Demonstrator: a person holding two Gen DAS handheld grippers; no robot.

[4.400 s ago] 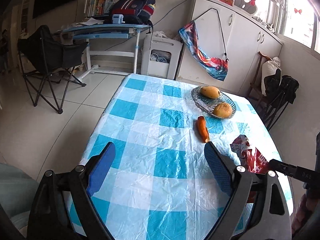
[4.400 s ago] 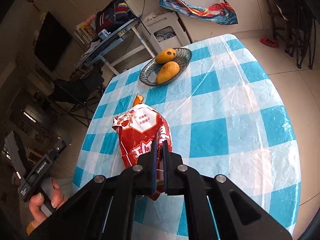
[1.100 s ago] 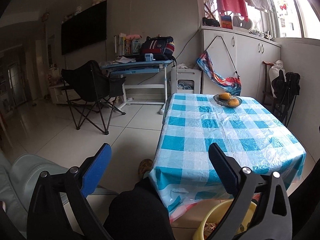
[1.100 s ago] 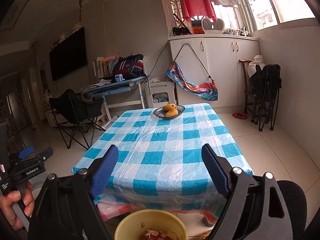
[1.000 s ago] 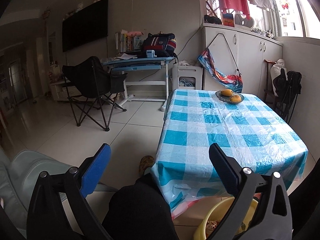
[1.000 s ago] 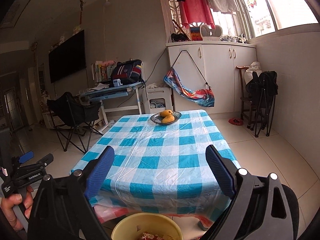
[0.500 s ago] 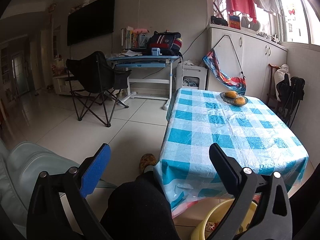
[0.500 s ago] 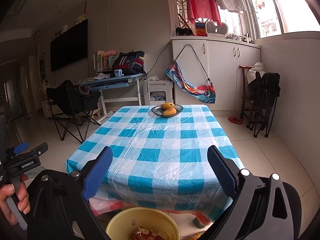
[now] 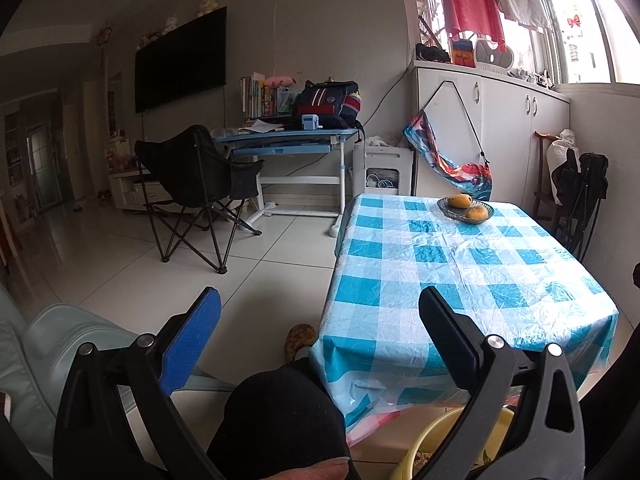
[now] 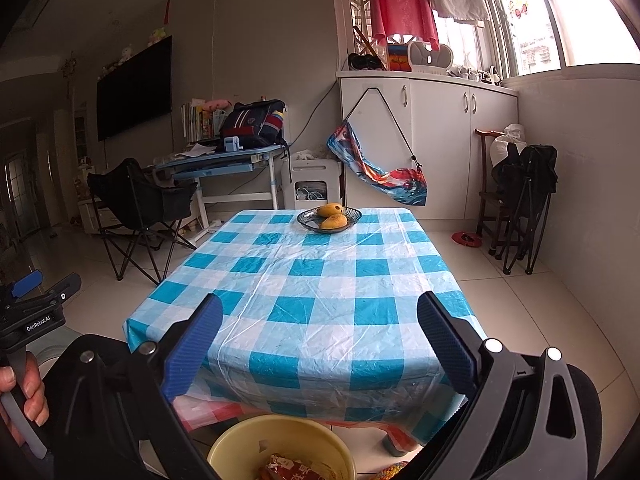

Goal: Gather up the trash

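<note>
A yellow bin (image 10: 280, 446) stands on the floor below the table's near edge, with a red snack wrapper (image 10: 288, 470) inside it. Its rim also shows in the left wrist view (image 9: 424, 440). My right gripper (image 10: 318, 338) is open and empty, held above the bin and facing the table (image 10: 320, 288) with the blue checked cloth. My left gripper (image 9: 320, 334) is open and empty, held off the table's near left corner above my knee (image 9: 276, 420). The left gripper also shows in the right wrist view (image 10: 36, 300).
A glass dish with two mangoes (image 10: 330, 216) sits at the table's far end. A black folding chair (image 9: 192, 184) and a blue desk (image 9: 288, 140) stand to the left. White cabinets (image 10: 440, 140) line the back wall, and folded chairs (image 10: 520, 200) stand at the right.
Earlier my right gripper was shut on the red wrapper on the table. Now both grippers are open, pulled back from the table, and the wrapper lies in the bin. In the last second both views tilted up slightly.
</note>
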